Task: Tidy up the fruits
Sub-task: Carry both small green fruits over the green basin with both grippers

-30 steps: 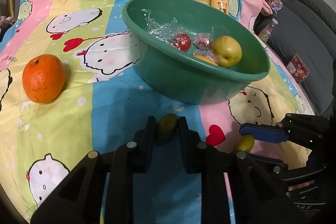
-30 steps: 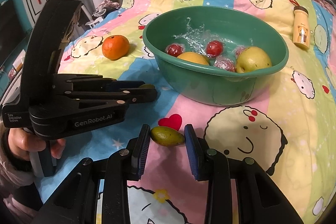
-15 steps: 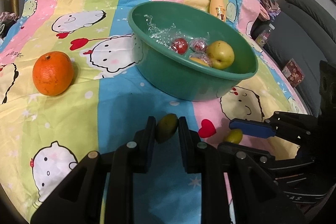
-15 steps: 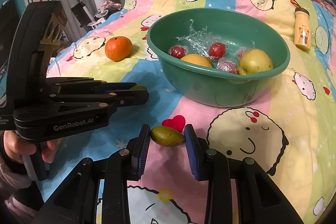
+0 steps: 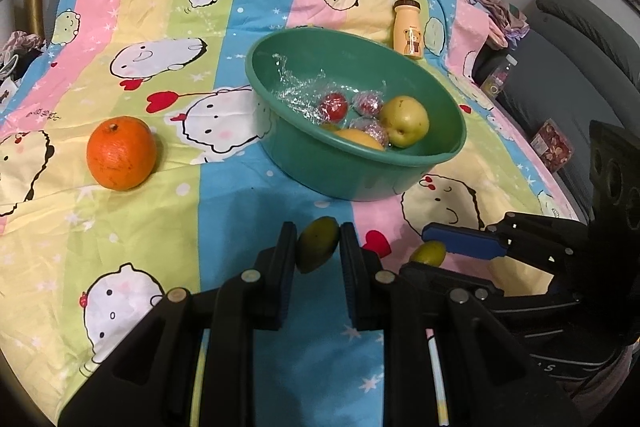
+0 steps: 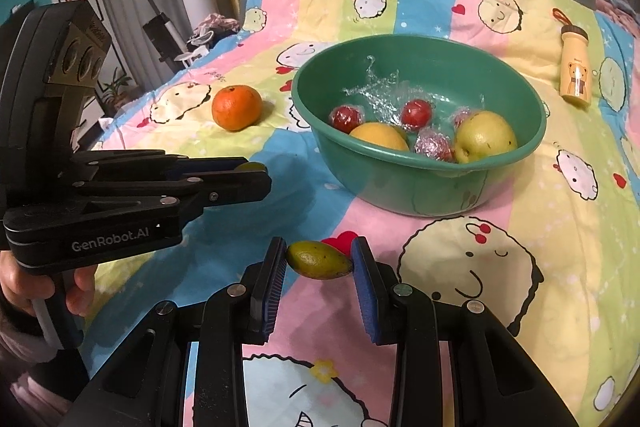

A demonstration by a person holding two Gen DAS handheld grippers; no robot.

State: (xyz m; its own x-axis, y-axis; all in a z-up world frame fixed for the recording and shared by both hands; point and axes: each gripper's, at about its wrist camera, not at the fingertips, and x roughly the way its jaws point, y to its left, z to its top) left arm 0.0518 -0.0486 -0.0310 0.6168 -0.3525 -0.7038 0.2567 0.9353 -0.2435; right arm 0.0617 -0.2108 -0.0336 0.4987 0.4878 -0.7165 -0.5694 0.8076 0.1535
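Round orange fruit (image 5: 121,153) sits alone at far left on the striped cartoon-print bedsheet (image 5: 224,7), well apart from both grippers. Left gripper (image 5: 318,247) is clamped on a small green oval fruit (image 5: 317,243), held above the sheet. Green plastic basin (image 5: 440,163) beyond holds wrapped red fruits, a yellow-green pear (image 5: 404,121). Right gripper (image 6: 320,261) pinches a second small green oval fruit (image 6: 319,260) lengthwise between its blue pads, near the basin.

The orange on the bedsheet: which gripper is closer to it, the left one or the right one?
Left. The left gripper is nearer the orange, holding a small green fruit. The right gripper, shut on another green fruit, lies farther off.
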